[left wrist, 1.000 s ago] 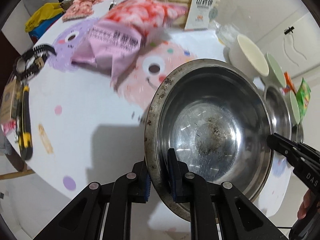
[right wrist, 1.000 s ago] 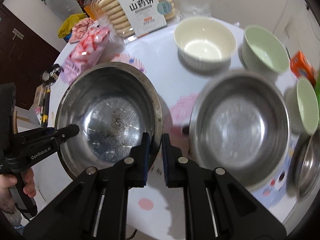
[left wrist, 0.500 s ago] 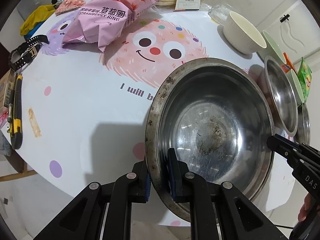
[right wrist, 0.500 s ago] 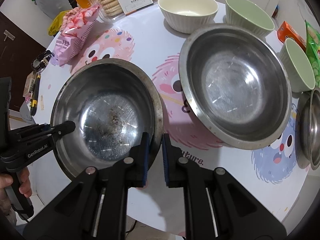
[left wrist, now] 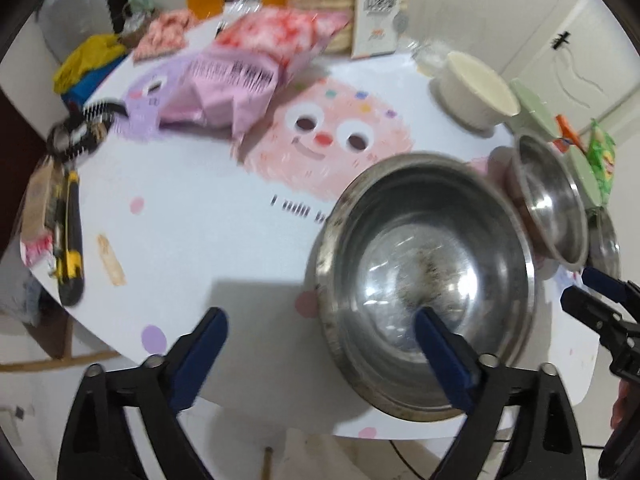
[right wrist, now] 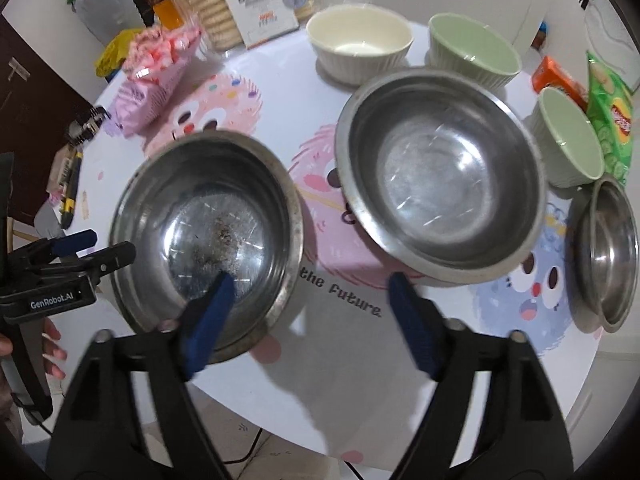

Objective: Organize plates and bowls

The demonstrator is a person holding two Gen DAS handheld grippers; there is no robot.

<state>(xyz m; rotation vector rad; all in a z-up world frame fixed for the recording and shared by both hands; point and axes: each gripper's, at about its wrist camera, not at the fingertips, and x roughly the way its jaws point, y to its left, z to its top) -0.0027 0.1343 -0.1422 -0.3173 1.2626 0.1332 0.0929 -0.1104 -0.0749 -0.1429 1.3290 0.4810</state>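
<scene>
A: How far along is it on the round white cartoon-printed tabletop (right wrist: 360,380)?

B: Nothing is nested yet. The stained steel bowl (right wrist: 208,236) sits at the near edge, beside the larger steel bowl (right wrist: 440,184).

A: And the grippers?

B: Left gripper (left wrist: 320,344) and right gripper (right wrist: 308,312) both gape, empty. Only the right view shows the small steel bowl (right wrist: 610,248) clearly.

Left claw (left wrist: 320,344), right claw (right wrist: 308,312) agape

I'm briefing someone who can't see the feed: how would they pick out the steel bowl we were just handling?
On the round white table with cartoon monsters, look at its near left edge, between the two open grippers. The steel bowl there sits left of a cleaner, shinier steel bowl. Dark speckled residue on its bottom and a tarnished rim set it apart.
</scene>
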